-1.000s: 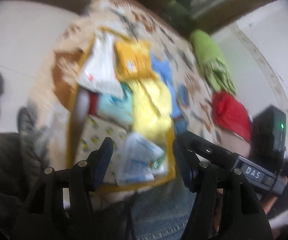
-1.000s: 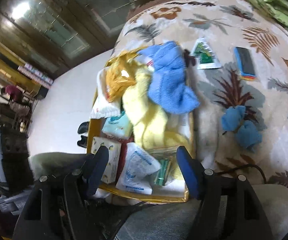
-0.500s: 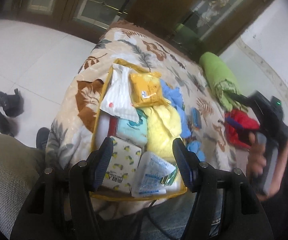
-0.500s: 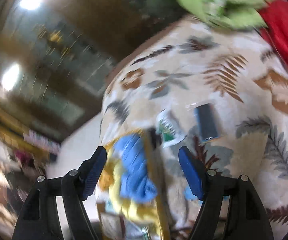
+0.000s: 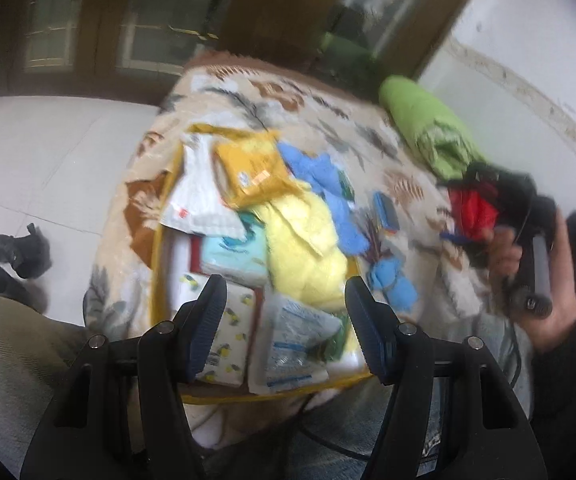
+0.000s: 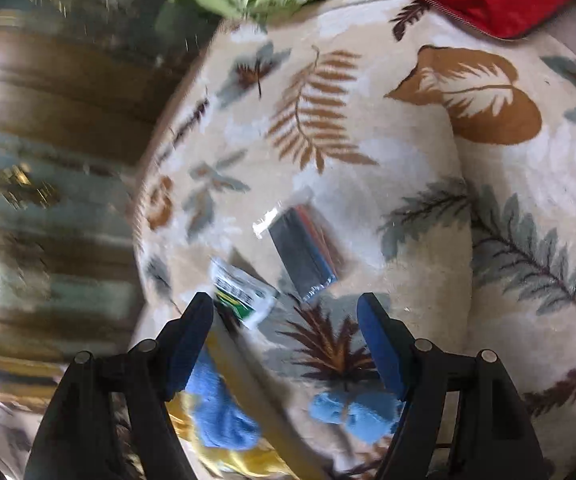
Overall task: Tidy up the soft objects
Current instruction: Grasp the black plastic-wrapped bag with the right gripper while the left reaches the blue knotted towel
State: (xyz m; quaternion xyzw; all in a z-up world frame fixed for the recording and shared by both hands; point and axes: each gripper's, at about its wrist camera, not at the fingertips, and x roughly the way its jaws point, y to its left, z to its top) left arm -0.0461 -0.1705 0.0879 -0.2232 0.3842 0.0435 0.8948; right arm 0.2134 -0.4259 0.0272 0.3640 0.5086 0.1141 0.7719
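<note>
Left tongs (image 5: 283, 324) apart, empty, over near end of the yellow tray (image 5: 159, 248) piled with soft packs. Right tongs (image 6: 285, 340) apart, empty; blue cloth (image 6: 352, 412) just below them, dark packet (image 6: 304, 256) ahead.

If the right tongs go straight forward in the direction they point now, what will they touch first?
Probably the leaf-patterned blanket itself, which fills the space between the open right tongs. Just beyond lies the dark wrapped packet; depth is hard to judge through the fisheye.

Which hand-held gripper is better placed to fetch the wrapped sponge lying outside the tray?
Right hand-held gripper: open, pointed at the wrapped sponge. Left hand-held gripper hangs over the tray.
</note>
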